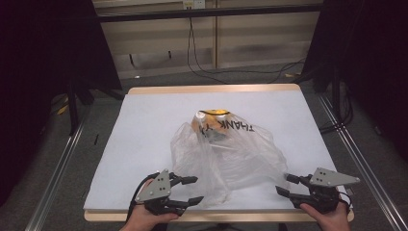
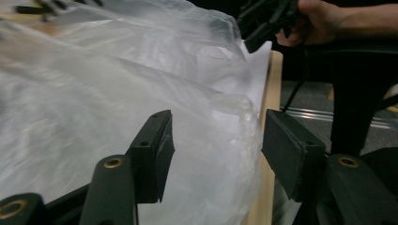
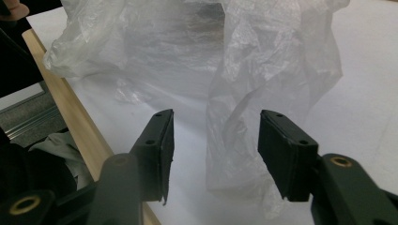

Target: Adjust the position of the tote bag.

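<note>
Plastic bag (image 1: 226, 154) lies crumpled in the middle of the white table (image 1: 144, 125), its near edge reaching toward my side, mouth end toward me as far as I can judge. Printed lettering on the far part; something yellow and rounded (image 1: 211, 115) sits inside at the far end, what it is I cannot tell.

Handling, my judgement: thin film, very light, limp, slippery against itself. It will collapse and slide if pinched shallow, and stretch or tear if pulled hard against the weight inside. Best hold is a gathered fold of the near rim, one on each side, taken deep between the pads so the layers bunch.

My left gripper (image 1: 185, 189) sits at the bag's near-left corner. Its fingers (image 2: 155, 150) stand about half apart; in the left gripper view the film billows between them, but the pads do not press on it. Released, nothing gripped.

My right gripper (image 1: 287, 185) is at the near-right edge, just beside the bag. Its fingers (image 3: 286, 154) are likewise about half apart; a hanging fold of film (image 3: 244, 140) stands in the gap in the right gripper view, not pinched. Released as well.
</note>
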Demonstrator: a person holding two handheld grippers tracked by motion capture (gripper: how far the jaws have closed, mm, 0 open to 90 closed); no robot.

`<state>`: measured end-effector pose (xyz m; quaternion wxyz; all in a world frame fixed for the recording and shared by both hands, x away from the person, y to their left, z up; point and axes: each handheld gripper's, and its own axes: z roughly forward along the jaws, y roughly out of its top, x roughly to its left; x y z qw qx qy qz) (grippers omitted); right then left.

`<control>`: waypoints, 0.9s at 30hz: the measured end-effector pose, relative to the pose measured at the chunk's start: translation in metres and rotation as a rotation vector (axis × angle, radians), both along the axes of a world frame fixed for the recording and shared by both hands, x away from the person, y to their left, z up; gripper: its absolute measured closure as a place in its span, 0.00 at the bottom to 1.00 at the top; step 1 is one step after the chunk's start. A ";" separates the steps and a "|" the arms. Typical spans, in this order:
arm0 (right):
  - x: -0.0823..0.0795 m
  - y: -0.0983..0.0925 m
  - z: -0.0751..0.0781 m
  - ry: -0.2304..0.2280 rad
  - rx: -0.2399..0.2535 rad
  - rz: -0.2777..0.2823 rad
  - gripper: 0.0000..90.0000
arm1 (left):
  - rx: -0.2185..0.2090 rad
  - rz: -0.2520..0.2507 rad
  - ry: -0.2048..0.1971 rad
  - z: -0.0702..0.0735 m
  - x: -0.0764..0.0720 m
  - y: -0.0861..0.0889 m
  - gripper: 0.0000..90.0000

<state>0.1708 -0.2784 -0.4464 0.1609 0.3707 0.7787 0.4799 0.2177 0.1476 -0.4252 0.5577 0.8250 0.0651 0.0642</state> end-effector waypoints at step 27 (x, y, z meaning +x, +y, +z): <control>0.010 0.003 -0.004 0.019 -0.015 0.052 0.65 | 0.194 -0.123 -0.024 -0.029 0.002 -0.060 0.60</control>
